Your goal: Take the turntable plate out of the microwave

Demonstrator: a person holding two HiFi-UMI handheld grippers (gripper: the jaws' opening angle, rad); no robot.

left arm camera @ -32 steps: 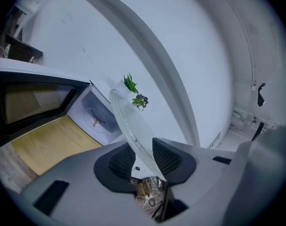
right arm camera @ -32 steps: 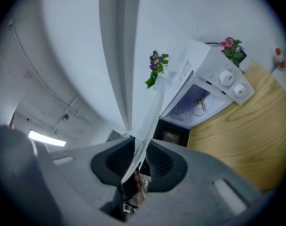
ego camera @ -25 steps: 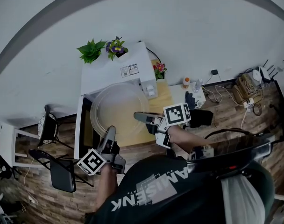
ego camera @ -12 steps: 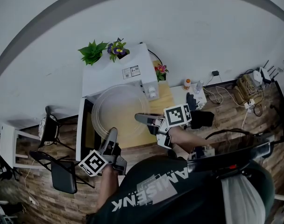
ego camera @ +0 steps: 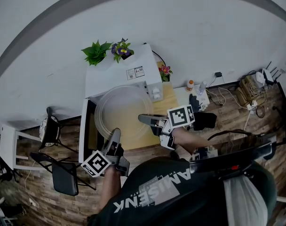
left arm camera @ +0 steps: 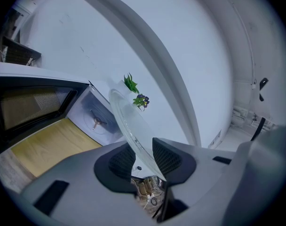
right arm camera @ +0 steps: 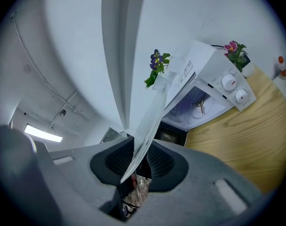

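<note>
Left of the microwave (ego camera: 117, 72), its door (ego camera: 83, 131) hangs swung fully open, which leaves the front of the cavity free for a wide load.

The left gripper (ego camera: 115, 136) comes in just in front of the microwave's door side and points slightly down toward the cavity. Its 2 jaws stand part-way closed, pressed on the near-left rim of the turntable plate (ego camera: 120, 111).

The glass disc is held in the air in front of the microwave's opening, above the wooden table (ego camera: 167, 100), and is already clear of the cavity. The left gripper view shows the bare drive hub (left arm camera: 98, 122) on the cavity floor with nothing resting on it.

Gripping at 2 separate points on the rim probably keeps the slick, heavy glass from tipping, since 1 pinch alone would let it pivot.

The right gripper (ego camera: 143, 118) reaches in level from the control-panel side of the microwave. Its jaws are likewise narrowed onto the plate's thin edge, with the rim running between the pads. Both forearms extend forward from the person's torso toward the microwave.
</note>
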